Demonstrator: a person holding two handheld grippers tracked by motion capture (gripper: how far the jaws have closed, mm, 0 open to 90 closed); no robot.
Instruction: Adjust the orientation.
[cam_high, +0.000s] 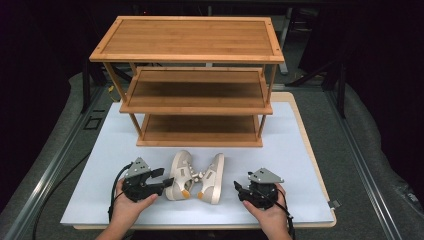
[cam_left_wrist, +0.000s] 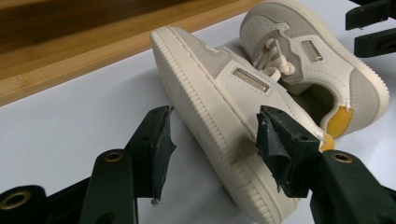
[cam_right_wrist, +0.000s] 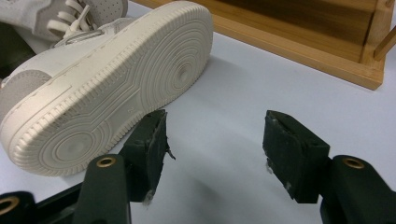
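Jaws of left gripper (cam_left_wrist: 212, 140) spread wide around the heel of the left cream sneaker (cam_left_wrist: 224, 107), right gripper (cam_right_wrist: 212, 144) open and empty beside right cream sneaker's sole (cam_right_wrist: 107, 88), wooden shoe rack (cam_high: 200, 90) behind.

Black left gripper (cam_high: 159, 179) and right gripper (cam_high: 238, 189) carry grey three-cornered plates, brass rivets.

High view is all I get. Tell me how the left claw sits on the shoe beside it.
Observer: The left claw is open, its jaws straddling the heel end of the left shoe, with the sole edge between them.
Operator: Now report the right claw.
Observer: The right claw is open with bare table between its jaws. The right shoe lies on its side, tread facing it.
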